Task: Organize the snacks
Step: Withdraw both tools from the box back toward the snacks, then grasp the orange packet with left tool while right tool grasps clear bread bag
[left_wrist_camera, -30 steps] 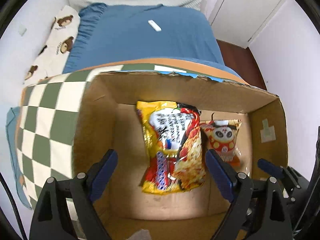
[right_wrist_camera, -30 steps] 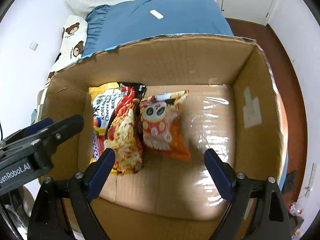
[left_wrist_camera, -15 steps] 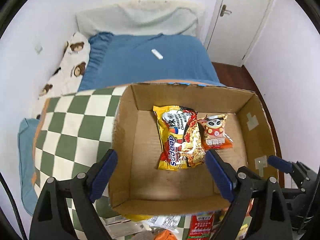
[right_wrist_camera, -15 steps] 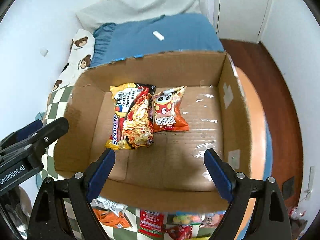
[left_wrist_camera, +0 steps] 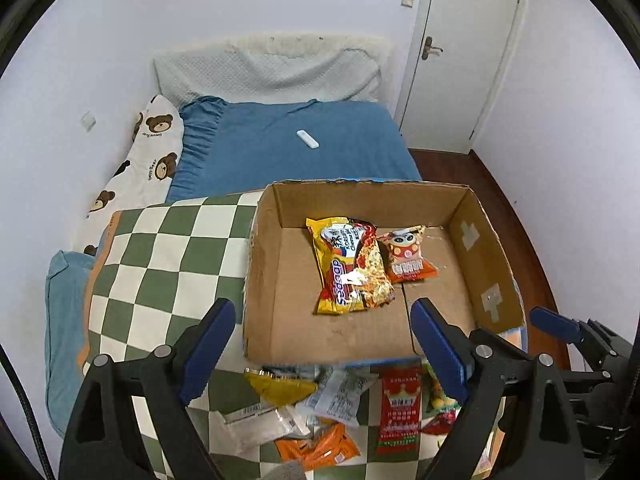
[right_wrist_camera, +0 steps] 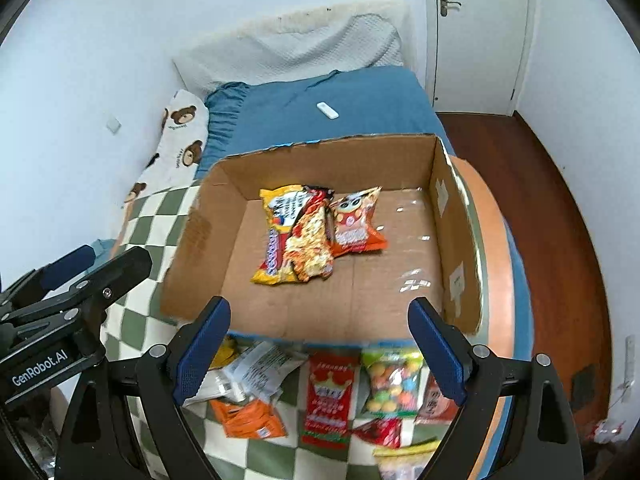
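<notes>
From your left wrist camera, the left gripper (left_wrist_camera: 322,346) hangs with its blue pads spread wide, holding nothing. The open brown cardboard box (left_wrist_camera: 476,246) sits at 12 o'clock with two packets inside: a yellow-and-red noodle packet (left_wrist_camera: 350,266) touching an orange panda snack bag (left_wrist_camera: 408,255) at its 3 o'clock. Loose packets lie on the green-and-white checkered cloth (left_wrist_camera: 160,248) at 6 o'clock; I can't count them all here. From your right wrist camera, the right gripper (right_wrist_camera: 318,346) is spread too, empty. Near 6 o'clock I'd count roughly eight, including a red crown-print sachet (right_wrist_camera: 328,400) and a clear bag of coloured candy balls (right_wrist_camera: 390,384). They're probably light, crinkly and slippery, so I'd pinch a sealed edge, gently.
</notes>
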Available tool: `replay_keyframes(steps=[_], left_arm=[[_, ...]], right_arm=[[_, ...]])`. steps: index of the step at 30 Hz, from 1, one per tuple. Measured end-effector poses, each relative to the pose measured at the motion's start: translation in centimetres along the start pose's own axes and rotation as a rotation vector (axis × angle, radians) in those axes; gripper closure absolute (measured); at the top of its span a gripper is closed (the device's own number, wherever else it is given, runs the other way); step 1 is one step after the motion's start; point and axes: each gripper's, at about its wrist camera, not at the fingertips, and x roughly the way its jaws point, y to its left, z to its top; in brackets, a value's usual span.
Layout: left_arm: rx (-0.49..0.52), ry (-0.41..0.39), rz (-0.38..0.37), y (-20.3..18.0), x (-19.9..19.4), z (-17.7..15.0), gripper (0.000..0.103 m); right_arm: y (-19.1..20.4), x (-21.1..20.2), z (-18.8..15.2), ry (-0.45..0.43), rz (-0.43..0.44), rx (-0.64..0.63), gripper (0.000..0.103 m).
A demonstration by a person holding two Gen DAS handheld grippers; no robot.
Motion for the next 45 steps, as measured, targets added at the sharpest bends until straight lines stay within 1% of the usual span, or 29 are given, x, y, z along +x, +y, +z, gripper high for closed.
replay_keyframes(steps=[4,7,9,12,13,14,17,20,22,23,25,26,27,28,29,31,32,34,36,39,40,42,44,45], left_arm=[[0.044,0.003,0.017,0.1,-0.9,-3.1,0.013],[0.128,0.034,0.072,-0.3,0.0,-6.4,0.013],[0.200,0.092,0.098,-0.6,1.6,-9.3,0.013],[0.303,0.224,0.096,-1.3,4.8,-13.7,0.013],[0.345,0.249,0.108,-1.7,5.7,-14.9,0.013],[0.412,0.278,0.129,-2.4,7.0,-16.6,0.013],[0.555,0.326,0.177,-3.8,9.6,-20.0,0.013],[0.669,0.372,0.214,-4.7,12.2,-22.4,0.013],[0.754,0.404,0.241,-5.2,14.0,-23.9,0.013],[0.780,0.409,0.254,-5.4,14.6,-24.3,0.013],[0.840,0.429,0.255,-5.7,15.8,-25.3,0.013],[0.852,0.430,0.256,-5.8,16.0,-25.5,0.016],[0.856,0.431,0.247,-5.9,16.1,-25.8,0.031],[0.850,0.435,0.243,-5.9,16.0,-25.9,0.050],[0.828,0.448,0.239,-5.7,16.0,-25.9,0.051],[0.692,0.500,0.174,-4.9,16.1,-25.4,0.051],[0.586,0.540,0.135,-3.9,16.3,-24.9,0.051],[0.329,0.621,0.035,-1.5,16.5,-24.1,0.051],[0.069,0.686,-0.061,1.2,16.8,-24.1,0.051],[-0.203,0.746,-0.152,4.6,17.3,-25.2,0.051],[-0.248,0.759,-0.166,5.3,17.6,-25.6,0.049],[-0.264,0.780,-0.167,5.9,18.1,-26.5,0.049],[-0.217,0.793,-0.161,5.5,18.3,-27.2,0.049],[-0.161,0.799,-0.149,4.9,18.4,-27.5,0.049]], right_arm=[[-0.7,-0.5,-3.1,0.027,0.030,0.042,0.010],[-2.6,0.1,-6.6,0.079,0.034,0.105,0.010],[-4.0,0.7,-8.8,0.111,0.018,0.146,0.010],[-6.8,1.9,-12.8,0.176,-0.020,0.227,0.010],[-7.5,2.4,-13.9,0.194,-0.037,0.244,0.010],[-8.5,3.0,-15.3,0.220,-0.057,0.271,0.010],[-10.6,4.9,-18.5,0.282,-0.098,0.322,0.010],[-11.7,6.8,-21.0,0.325,-0.156,0.315,0.010],[-12.0,7.9,-22.1,0.342,-0.177,0.299,0.010],[-12.0,8.4,-22.4,0.347,-0.189,0.290,0.011],[-11.7,9.4,-23.1,0.359,-0.203,0.259,0.023],[-11.6,9.7,-23.3,0.364,-0.208,0.255,0.035],[-11.4,9.9,-23.4,0.363,-0.194,0.253,0.040],[-11.1,10.1,-23.5,0.366,-0.195,0.249,0.040],[-10.7,10.1,-23.6,0.366,-0.192,0.238,0.040],[-9.7,10.2,-23.8,0.370,-0.168,0.227,0.040],[-9.1,10.3,-23.8,0.375,-0.154,0.225,0.040],[-8.0,10.7,-24.0,0.392,-0.110,0.217,0.040],[-7.0,11.1,-24.2,0.409,-0.085,0.201,0.040],[-5.2,12.0,-24.5,0.437,-0.028,0.187,0.040],[-4.7,12.4,-24.4,0.444,-0.014,0.188,0.040],[-3.7,13.2,-24.4,0.458,0.013,0.180,0.040],[-2.7,13.9,-24.1,0.466,0.019,0.158,0.040],[-2.2,14.2,-24.0,0.473,0.019,0.143,0.039]])
